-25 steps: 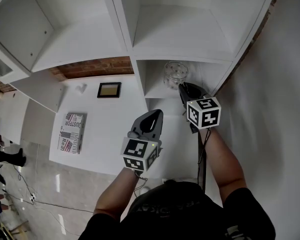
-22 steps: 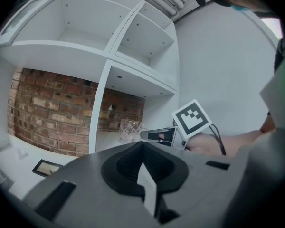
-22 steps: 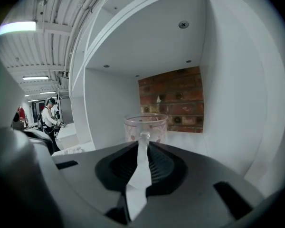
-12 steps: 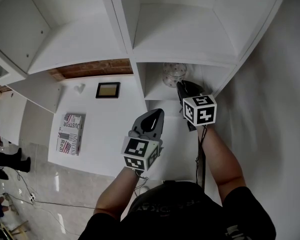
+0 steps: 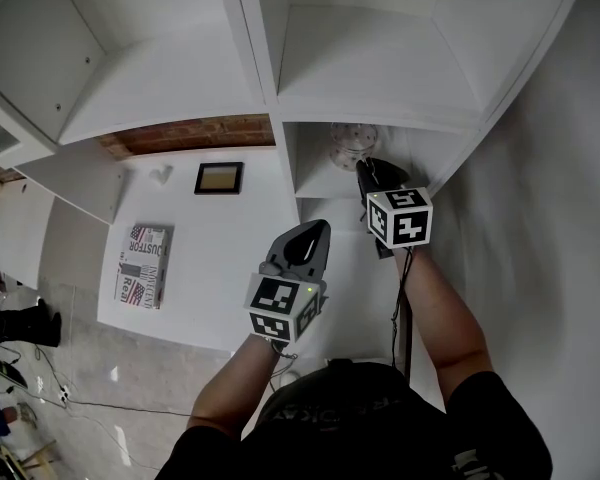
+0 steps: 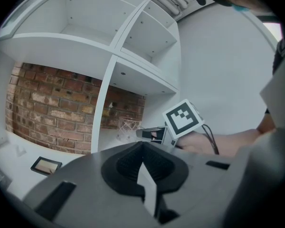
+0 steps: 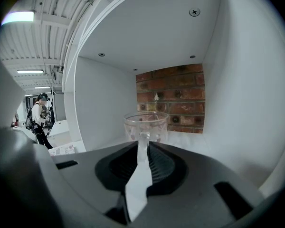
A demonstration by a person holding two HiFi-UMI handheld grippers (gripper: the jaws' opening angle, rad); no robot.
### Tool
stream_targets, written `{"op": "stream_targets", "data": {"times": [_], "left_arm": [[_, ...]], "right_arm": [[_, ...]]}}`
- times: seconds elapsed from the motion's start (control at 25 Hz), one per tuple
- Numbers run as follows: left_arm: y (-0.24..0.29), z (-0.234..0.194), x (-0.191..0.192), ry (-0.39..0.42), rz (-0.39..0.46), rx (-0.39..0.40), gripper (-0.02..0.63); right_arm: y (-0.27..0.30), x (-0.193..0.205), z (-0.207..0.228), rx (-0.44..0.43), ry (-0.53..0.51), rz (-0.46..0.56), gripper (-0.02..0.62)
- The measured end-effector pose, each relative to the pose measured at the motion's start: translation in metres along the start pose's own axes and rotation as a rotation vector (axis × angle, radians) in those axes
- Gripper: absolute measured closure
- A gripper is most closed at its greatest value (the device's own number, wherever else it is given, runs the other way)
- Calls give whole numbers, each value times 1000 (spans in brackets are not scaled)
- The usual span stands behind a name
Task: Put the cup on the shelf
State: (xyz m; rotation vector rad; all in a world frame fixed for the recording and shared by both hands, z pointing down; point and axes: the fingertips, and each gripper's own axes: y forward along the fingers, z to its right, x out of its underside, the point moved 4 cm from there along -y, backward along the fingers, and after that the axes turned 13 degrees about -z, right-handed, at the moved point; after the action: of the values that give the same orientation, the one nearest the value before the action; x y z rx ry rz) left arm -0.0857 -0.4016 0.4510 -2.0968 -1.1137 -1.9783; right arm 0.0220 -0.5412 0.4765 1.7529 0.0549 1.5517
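The right gripper (image 7: 142,142) seems clamped on the near side of the cup (image 7: 155,125), inside the shelf (image 7: 104,103).

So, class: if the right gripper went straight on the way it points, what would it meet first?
The cup, which seems pinched by the right gripper at its tips; beyond it, the brick back wall, depth unclear.
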Motion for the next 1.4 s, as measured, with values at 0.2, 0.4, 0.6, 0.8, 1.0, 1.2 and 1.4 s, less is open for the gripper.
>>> {"op": "stream_targets", "data": {"times": [0.2,0.4,0.6,0.8,1.0,1.2,1.4], "left_arm": [[-9,-1,2,2,-2,3,601],[-24,2,7,8,-8,12,601],[-44,9,14,20,-13,26,601],[-71,18,23,30,-13,44,601],[-102,27,36,37,-8,69,601],[-139,36,55,42,-11,93,601],[-176,46,74,69,-5,102,601]], "right_arm": [[-1,3,-2,5,24,-3,505],[-16,12,-5,27,58,6,502],[-42,23,-13,46,100,26,514],[-76,37,-33,53,137,49,594],[-112,60,-64,58,148,54,595],[-151,85,-107,48,171,68,595],[-189,106,-148,55,145,84,595]]}}
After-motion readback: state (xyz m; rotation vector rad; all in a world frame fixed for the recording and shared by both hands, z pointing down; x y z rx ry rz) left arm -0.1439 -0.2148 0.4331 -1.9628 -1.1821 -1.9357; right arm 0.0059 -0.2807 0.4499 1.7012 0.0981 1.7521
